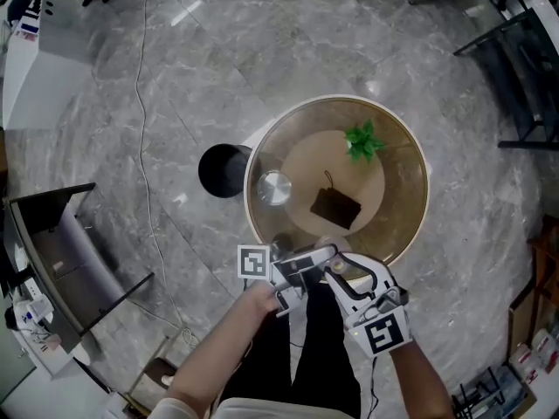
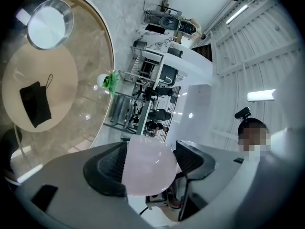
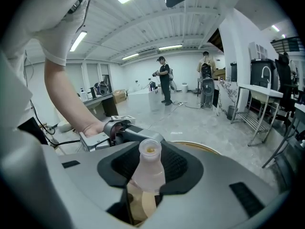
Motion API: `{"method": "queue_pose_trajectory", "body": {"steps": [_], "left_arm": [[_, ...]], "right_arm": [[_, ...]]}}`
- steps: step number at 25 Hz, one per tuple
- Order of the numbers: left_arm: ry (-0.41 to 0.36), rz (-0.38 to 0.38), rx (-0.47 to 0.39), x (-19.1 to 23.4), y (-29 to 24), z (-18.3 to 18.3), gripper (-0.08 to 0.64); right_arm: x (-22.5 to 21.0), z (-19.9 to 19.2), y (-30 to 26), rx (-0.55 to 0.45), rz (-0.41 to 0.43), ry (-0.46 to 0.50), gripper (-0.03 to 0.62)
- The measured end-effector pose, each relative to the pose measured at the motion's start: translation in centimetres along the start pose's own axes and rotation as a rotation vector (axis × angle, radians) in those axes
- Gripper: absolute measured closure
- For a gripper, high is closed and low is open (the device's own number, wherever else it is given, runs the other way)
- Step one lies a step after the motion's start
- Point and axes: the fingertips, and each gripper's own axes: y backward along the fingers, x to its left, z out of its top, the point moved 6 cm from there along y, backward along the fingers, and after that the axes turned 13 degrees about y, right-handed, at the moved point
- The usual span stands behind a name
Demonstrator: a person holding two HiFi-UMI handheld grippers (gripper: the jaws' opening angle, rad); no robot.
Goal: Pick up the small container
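Right tool (image 3: pixel 150 151) is clamped on the bottle (image 3: pixel 147 173), open mouth showing, held by the worktop's (image 1: pixel 402 225) six o'clock rim. Left tool (image 2: pixel 150 163), at its nine o'clock, grips a pale round piece (image 2: pixel 148 175).

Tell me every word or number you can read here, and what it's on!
No text can be read anywhere.
Both marker cubes: black-and-white squares only, no letters.
On the small container: no label shows.
On the boxes at lower right: print too small to read.
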Motion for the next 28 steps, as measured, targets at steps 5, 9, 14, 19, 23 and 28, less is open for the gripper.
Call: {"method": "queue_pose_trajectory", "body": {"steps": [5, 9, 14, 19, 23, 28], "left_arm": [[-0.016, 0.002, 0.001, -2.9, -0.3, -1.9, 0.236], [-0.016, -0.001, 0.001, -5.5, 0.0, -4.3, 0.236], [-0.004, -0.003, 0.013, -8.8, 0.2, -7.1, 0.238], [-0.003, -0.009, 0.043, -12.7, -0.8, -10.1, 0.239], [-0.010, 0.003, 0.058, -15.6, -1.0, -12.5, 0.239], [0.006, -0.010, 0.079, -18.2, -1.2, -14.5, 0.241]], "right_arm": [[0.2, 2.8, 1.8, -0.020, -0.023, -0.008, 0.442], [1.1, 5.4, 3.7, -0.027, -0.044, -0.024, 0.442], [1.8, 9.1, 6.1, -0.045, -0.073, -0.041, 0.440], [1.9, 12.9, 9.3, -0.045, -0.083, -0.040, 0.440], [2.3, 15.9, 11.6, -0.059, -0.110, -0.075, 0.440], [2.8, 18.9, 13.4, -0.077, -0.154, -0.092, 0.440]]}}
